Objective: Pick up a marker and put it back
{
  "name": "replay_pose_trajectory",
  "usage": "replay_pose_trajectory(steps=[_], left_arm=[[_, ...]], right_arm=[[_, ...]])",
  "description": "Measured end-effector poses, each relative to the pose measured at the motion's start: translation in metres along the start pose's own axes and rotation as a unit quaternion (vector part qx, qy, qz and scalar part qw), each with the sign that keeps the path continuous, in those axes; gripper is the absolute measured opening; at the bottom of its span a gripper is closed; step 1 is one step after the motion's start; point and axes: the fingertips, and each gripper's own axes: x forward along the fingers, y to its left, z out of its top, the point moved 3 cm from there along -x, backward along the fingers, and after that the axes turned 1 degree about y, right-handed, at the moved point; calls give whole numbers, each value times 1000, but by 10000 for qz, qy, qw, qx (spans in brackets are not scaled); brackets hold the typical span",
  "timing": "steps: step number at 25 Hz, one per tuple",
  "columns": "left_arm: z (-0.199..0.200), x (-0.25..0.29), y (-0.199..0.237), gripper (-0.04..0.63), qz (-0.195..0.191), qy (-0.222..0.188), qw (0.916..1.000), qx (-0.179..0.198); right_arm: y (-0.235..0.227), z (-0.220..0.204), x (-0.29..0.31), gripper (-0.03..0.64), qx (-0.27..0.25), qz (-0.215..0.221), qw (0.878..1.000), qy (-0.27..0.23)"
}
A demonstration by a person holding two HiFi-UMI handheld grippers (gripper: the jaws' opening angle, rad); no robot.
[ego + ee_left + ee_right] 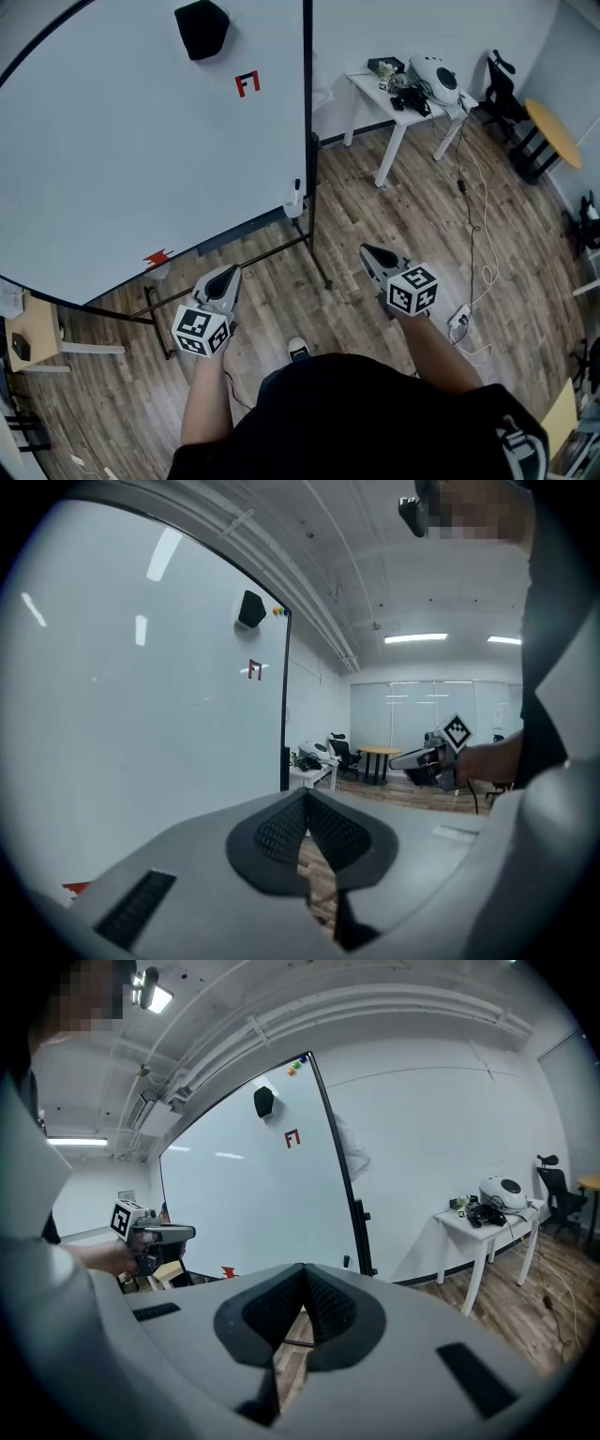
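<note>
Wood floor (375,234), whiteboard (122,141), marker (297,187), white table (370,91)

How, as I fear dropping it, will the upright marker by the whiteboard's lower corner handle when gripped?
The marker looks slim and straight, so it is probably light and stiff. Standing upright in its white holder, it may tip if nudged. If dropped, it would likely roll.

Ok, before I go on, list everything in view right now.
whiteboard: one, white, black frame, left side
block: one, black, high on the whiteboard
marker: one, dark, upright at the whiteboard's lower right corner
table: one, white, right of the whiteboard, gear on top
round table: one, yellow top, far right
chair: one, black, beside the round table
cable: one, white, on the wooden floor
left hand-held gripper: one, grey, shut, empty
right hand-held gripper: one, grey, shut, empty
</note>
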Motion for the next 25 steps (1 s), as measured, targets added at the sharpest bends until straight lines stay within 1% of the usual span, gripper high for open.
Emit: replay_pose_trajectory(steps=[4,11,15,20,25], left_arm=[[-1,13,26,12,-151,20,9999,-21],[1,33,59,12,-412,29,9991,-45],[1,36,78,12,-505,37,9987,-76],[5,39,98,12,-634,27,9980,-13],[6,49,107,12,-792,54,9968,20]], right_arm=[[-1,8,21,-5,-3,-104,9999,4],[-5,18,48,-5,42,-278,9996,32],[0,27,66,-5,60,-233,9997,-61],[10,34,85,-3,24,-163,9997,-153],[14,37,101,-3,-25,-121,9998,-152]])
